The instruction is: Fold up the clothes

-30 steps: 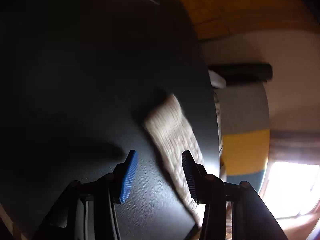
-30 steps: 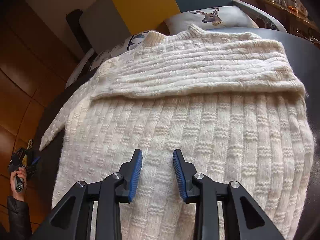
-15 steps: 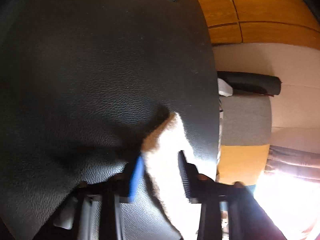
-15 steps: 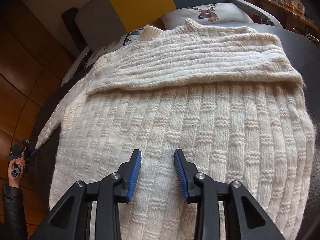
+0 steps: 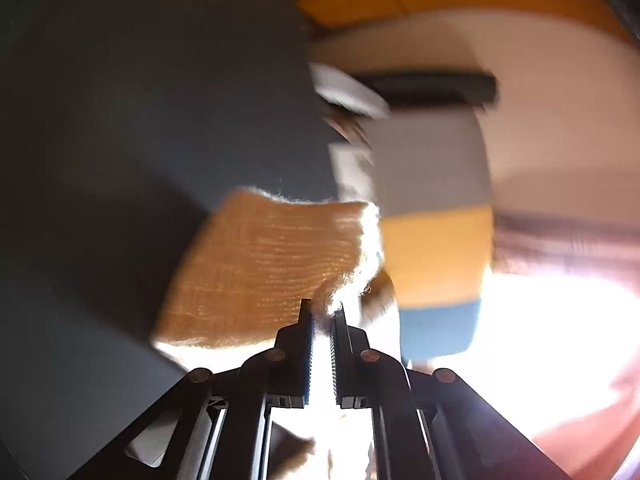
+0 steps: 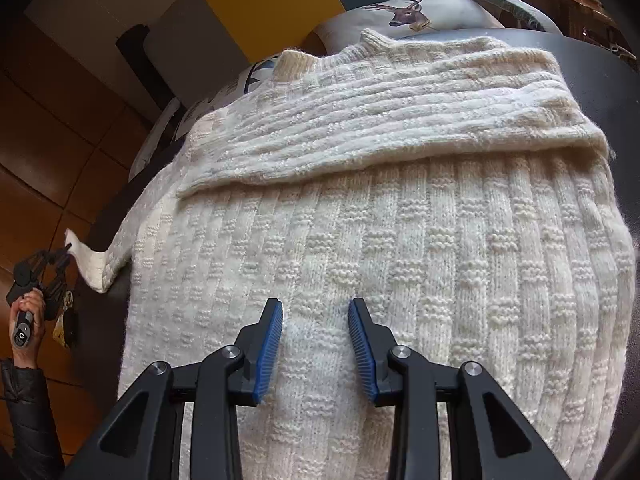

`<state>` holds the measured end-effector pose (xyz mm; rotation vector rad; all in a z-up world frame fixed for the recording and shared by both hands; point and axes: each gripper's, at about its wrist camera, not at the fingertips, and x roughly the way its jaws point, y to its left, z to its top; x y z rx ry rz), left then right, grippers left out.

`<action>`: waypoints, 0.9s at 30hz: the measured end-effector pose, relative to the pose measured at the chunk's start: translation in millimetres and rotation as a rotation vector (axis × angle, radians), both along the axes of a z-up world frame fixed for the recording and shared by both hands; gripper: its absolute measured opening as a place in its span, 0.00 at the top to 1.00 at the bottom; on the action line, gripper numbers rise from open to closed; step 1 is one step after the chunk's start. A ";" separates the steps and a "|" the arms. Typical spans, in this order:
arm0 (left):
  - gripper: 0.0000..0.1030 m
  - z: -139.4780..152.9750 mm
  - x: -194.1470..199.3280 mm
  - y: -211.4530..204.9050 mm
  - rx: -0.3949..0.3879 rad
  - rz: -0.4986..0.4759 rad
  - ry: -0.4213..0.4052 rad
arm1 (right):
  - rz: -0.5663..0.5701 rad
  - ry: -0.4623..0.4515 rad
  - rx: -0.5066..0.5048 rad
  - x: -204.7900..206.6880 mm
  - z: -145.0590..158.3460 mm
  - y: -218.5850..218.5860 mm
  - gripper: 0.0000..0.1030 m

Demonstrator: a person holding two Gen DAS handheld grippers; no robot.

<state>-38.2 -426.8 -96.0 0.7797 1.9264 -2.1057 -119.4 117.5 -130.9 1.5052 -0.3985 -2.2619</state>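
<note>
Left tool pinching sweater cuff

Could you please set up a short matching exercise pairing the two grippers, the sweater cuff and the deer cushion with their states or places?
Things:
1. left gripper
2. right gripper
3. sweater cuff
4. deer cushion

States or places:
A. open above the knit
B. beyond the sweater's collar
C. shut on the cuff
D. lifted off the dark surface

Pairs: 1-C, 2-A, 3-D, 4-B

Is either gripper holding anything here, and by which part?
The left gripper is shut on the cuff end of the cream sweater's sleeve. The right gripper is open above the sweater body, holding nothing.
</note>
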 end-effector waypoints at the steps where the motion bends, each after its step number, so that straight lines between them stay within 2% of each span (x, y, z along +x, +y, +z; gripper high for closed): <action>1: 0.93 7.6 -14.2 15.6 -0.006 -0.038 0.012 | -0.002 -0.002 -0.002 -0.1 0.9 0.6 0.67; 5: 0.93 31.0 -69.0 79.1 -0.037 -0.181 0.039 | 0.001 -0.002 -0.009 1.2 2.5 3.4 0.67; 11: 0.93 31.8 -134.3 170.8 -0.057 -0.374 0.008 | -0.013 0.005 -0.031 -0.1 4.6 13.8 0.67; 18: 0.93 7.5 -141.5 269.9 -0.109 -0.531 -0.093 | -0.037 0.004 -0.056 -4.5 0.5 24.5 0.67; 21: 0.92 -6.9 -140.4 293.8 -0.157 -0.611 -0.148 | -0.040 0.006 -0.071 -6.1 1.2 26.0 0.67; 22: 0.88 -12.3 -138.4 300.1 -0.168 -0.630 -0.172 | -0.040 0.008 -0.077 -7.1 2.3 26.3 0.67; 24: 0.77 -7.0 -131.7 290.6 -0.142 -0.620 -0.130 | -0.042 0.015 -0.113 -11.0 6.4 27.1 0.67; 27: 0.67 0.9 -121.7 276.2 -0.103 -0.606 -0.067 | -0.051 0.008 -0.319 -26.3 14.4 27.0 0.66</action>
